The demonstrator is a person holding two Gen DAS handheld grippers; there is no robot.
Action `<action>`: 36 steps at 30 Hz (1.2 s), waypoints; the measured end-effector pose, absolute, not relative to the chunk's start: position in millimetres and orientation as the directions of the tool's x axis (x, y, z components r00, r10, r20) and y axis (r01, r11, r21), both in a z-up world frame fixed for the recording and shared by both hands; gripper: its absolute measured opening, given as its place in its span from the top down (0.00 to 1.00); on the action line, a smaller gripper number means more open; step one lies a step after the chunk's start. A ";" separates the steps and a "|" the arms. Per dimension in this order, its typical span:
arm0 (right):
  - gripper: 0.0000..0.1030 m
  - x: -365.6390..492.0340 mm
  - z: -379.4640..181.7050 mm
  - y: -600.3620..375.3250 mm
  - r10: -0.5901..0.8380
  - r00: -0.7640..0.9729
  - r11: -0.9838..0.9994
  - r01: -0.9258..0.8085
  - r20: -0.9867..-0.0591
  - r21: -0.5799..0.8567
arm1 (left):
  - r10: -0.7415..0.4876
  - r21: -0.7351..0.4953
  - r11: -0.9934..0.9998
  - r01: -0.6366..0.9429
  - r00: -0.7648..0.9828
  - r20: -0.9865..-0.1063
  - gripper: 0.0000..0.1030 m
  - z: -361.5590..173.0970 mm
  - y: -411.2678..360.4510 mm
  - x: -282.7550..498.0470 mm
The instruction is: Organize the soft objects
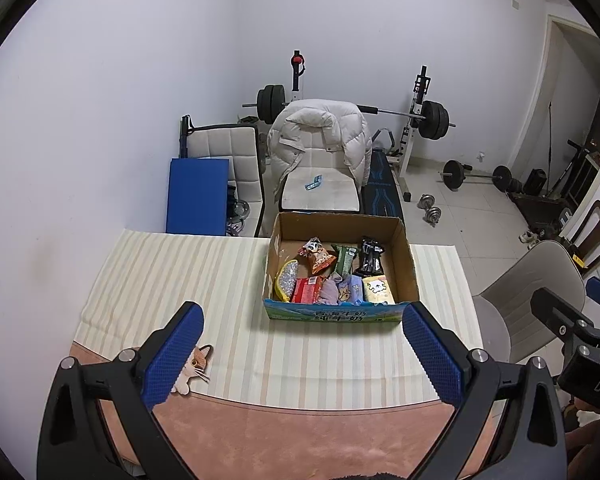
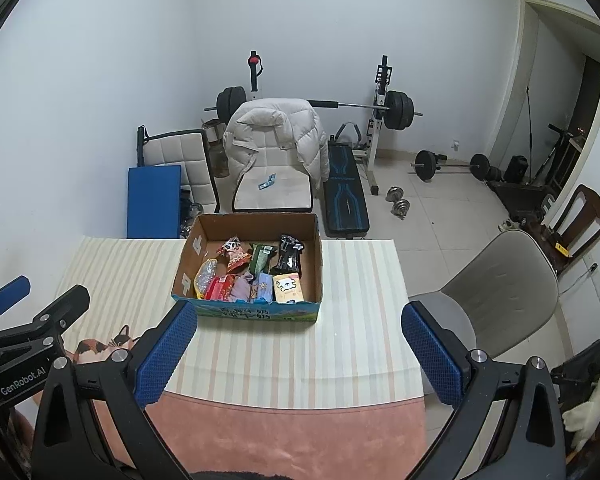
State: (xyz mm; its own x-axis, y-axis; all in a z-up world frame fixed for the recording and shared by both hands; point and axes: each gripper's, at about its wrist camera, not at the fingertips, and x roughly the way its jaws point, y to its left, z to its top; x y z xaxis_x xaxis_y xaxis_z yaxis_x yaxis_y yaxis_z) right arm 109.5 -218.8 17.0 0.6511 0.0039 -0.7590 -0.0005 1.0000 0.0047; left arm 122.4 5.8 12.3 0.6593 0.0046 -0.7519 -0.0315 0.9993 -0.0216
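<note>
lying well beyond both spread fingers (image 1: 176, 356): cardboard box (image 1: 336, 316) of soft packs.

Open brown cardboard box (image 1: 404, 256): near wall hides the lower parts of the front-row soft packets.
Green printed lettering on box front (image 1: 338, 315): too small to read.
Cat-shaped flat cutout (image 1: 196, 364): mostly hidden behind the left blue finger pad (image 1: 176, 356).
Small blue-white item on the white padded chair seat (image 2: 267, 181): too small to identify.
White-and-orange plush (image 2: 592, 396): cut off at the picture's edge.
</note>
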 end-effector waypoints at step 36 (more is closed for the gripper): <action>0.00 112.9 20.5 -214.4 -0.005 0.654 1.000 -0.002 -0.756 -0.008 | 0.016 -0.020 0.999 -0.046 0.671 -0.742 0.01 13.6 6.1 122.2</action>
State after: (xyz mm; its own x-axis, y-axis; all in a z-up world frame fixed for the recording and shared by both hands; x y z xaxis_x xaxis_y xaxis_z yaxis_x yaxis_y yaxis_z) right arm 112.9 -214.4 20.5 0.6542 -0.0050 -0.7563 -0.0020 1.0000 -0.0084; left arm 122.2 6.1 13.6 0.6705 0.0159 -0.7417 -0.0458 0.9988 -0.0199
